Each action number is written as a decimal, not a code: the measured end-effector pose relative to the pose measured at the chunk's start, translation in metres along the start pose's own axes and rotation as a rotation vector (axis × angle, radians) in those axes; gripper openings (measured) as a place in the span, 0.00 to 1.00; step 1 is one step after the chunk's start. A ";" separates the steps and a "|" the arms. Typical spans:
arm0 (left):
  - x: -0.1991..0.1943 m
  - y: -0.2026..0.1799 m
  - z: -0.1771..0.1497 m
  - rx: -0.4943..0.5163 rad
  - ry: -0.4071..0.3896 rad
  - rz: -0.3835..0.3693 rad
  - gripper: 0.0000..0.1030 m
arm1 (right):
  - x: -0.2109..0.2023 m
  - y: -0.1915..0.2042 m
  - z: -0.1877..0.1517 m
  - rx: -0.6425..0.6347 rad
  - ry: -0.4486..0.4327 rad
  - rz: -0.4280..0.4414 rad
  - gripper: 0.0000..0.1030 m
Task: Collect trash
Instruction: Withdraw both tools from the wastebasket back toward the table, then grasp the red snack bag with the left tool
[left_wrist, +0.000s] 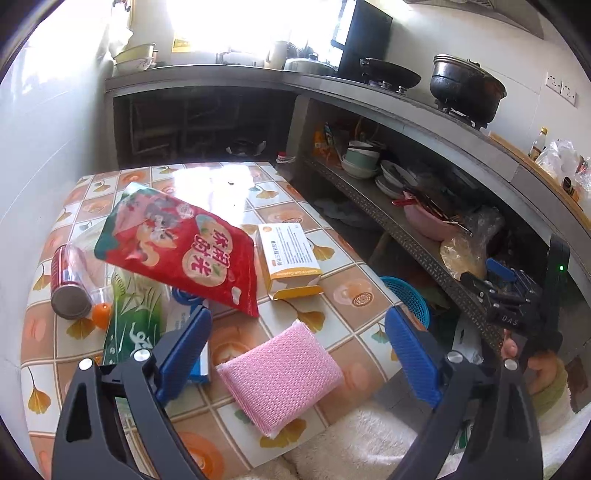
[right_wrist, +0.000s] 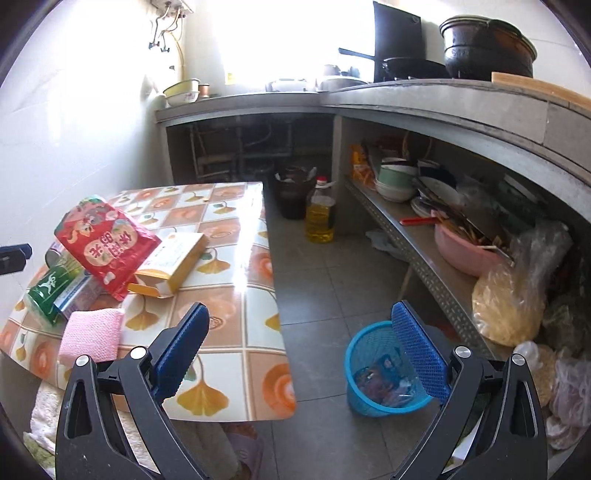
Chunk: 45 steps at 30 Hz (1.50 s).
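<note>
L gripper (left_wrist: 297, 343) wide apart over pink sponge (left_wrist: 280, 376); nothing gripped.

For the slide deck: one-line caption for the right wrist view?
Open right gripper hovers between the tiled table and the blue mesh wastebasket, which already holds wrappers.

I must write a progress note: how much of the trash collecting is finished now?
Done: some wrappers already lie in the blue basket. In hand: nothing; the left claw and right claw are open and empty. Left: the red bag, yellow box and can remain on the table.
</note>
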<state>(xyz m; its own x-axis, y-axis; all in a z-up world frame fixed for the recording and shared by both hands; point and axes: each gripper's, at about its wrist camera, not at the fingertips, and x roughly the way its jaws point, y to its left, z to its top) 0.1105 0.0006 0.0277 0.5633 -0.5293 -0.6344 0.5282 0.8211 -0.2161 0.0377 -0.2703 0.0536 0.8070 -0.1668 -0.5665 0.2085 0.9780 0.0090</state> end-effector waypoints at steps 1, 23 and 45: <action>-0.002 0.002 -0.004 -0.002 -0.004 0.000 0.90 | 0.000 0.001 0.001 0.002 0.001 0.010 0.92; -0.026 0.038 -0.079 -0.057 0.039 -0.029 0.90 | 0.014 0.108 0.015 -0.206 0.132 0.580 0.92; 0.000 0.169 0.054 -0.332 -0.057 0.000 0.84 | 0.072 0.129 0.033 -0.040 0.262 0.602 0.92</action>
<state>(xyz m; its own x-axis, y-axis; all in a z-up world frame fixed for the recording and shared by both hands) 0.2343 0.1279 0.0314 0.6027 -0.5327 -0.5942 0.2974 0.8409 -0.4522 0.1411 -0.1605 0.0412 0.6137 0.4423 -0.6540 -0.2626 0.8955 0.3593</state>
